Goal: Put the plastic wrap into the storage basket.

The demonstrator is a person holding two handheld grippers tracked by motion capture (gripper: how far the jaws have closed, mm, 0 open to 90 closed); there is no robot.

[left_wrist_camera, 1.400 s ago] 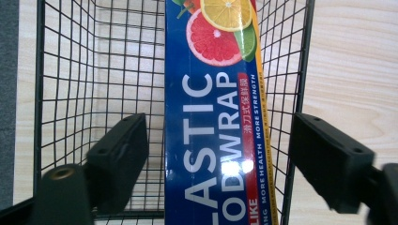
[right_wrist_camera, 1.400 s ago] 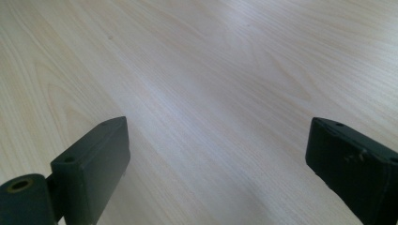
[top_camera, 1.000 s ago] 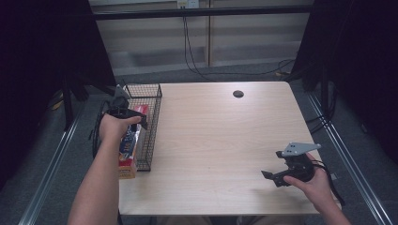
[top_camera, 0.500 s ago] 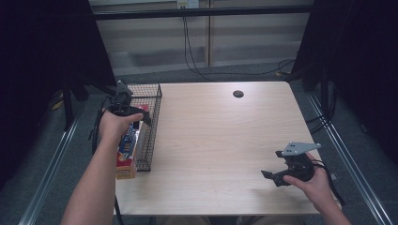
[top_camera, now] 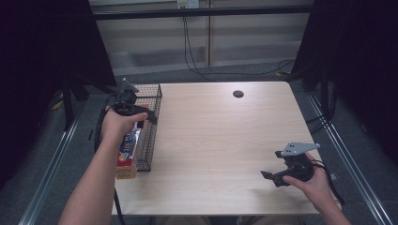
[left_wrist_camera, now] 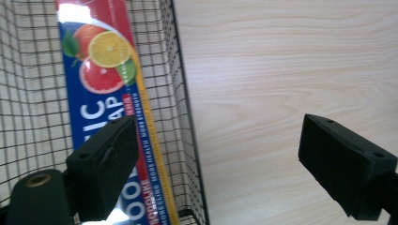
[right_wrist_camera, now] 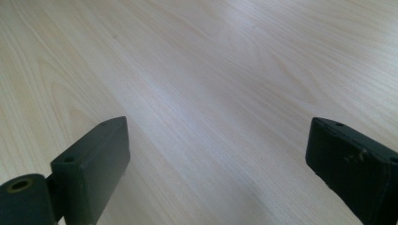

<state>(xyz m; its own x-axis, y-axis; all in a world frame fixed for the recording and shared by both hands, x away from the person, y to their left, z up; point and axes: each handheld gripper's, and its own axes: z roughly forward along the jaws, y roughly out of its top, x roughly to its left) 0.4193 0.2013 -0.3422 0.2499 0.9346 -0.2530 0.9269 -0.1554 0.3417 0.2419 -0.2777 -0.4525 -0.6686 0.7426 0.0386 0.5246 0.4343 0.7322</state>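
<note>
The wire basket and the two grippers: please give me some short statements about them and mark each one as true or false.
1. The plastic wrap box lies inside the wire basket. True.
2. The left gripper is shut on the box. False: its jaws stand open above the basket's rim, with nothing between them.
3. The right gripper is open over bare wood. True.
4. The basket stands in the middle of the table. False: it stands at the table's left edge in the high view.
5. The box shows pictures of citrus fruit. True.
6. The right gripper holds a small dark disc. False: it holds nothing.
</note>
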